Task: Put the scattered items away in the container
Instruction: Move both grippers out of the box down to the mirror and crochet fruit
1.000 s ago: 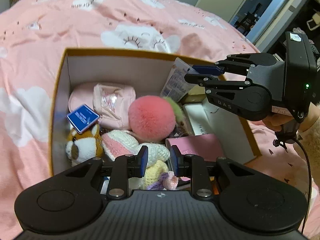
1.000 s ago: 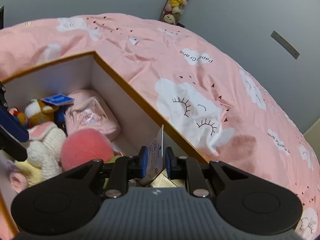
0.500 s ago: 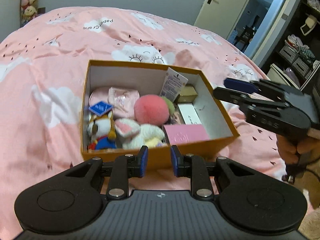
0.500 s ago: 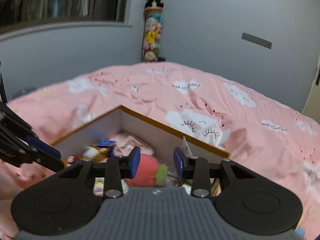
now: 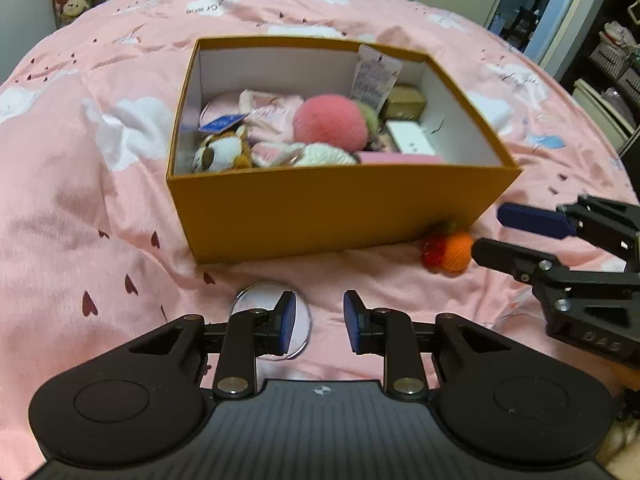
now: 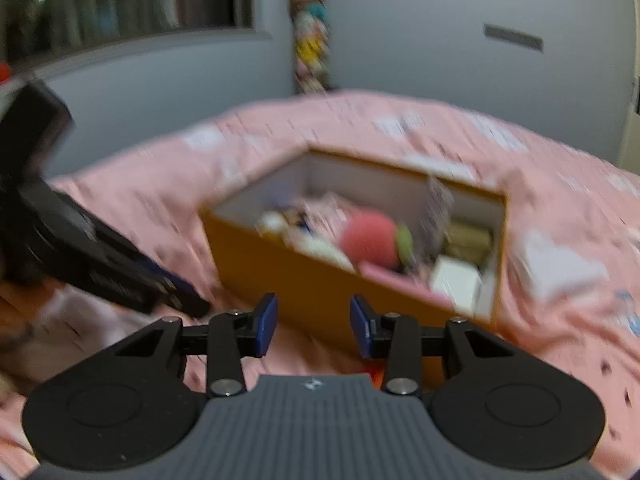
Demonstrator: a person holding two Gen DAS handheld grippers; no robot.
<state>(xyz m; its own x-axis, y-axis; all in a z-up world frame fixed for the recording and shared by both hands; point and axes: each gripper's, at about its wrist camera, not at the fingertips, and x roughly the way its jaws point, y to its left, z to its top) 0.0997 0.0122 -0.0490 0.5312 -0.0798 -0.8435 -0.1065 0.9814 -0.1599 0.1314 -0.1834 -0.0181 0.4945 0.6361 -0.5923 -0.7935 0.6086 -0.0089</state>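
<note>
Orange cardboard box (image 5: 336,208) is sitting on the pink bed cover (image 5: 80,200), holding a fluffy pink ball (image 5: 330,122), a brown-and-white plush dog (image 5: 220,152) and small boxes. Lying outside it, a small orange-and-red knitted fruit (image 5: 448,254) is touching its front right corner, and a round silver mirror (image 5: 260,302) is lying near the front wall. Left claw (image 5: 319,322) is hanging open and empty just beside the mirror. Right claw (image 5: 486,232) is gaping wide beside the fruit, holding nothing.
</note>
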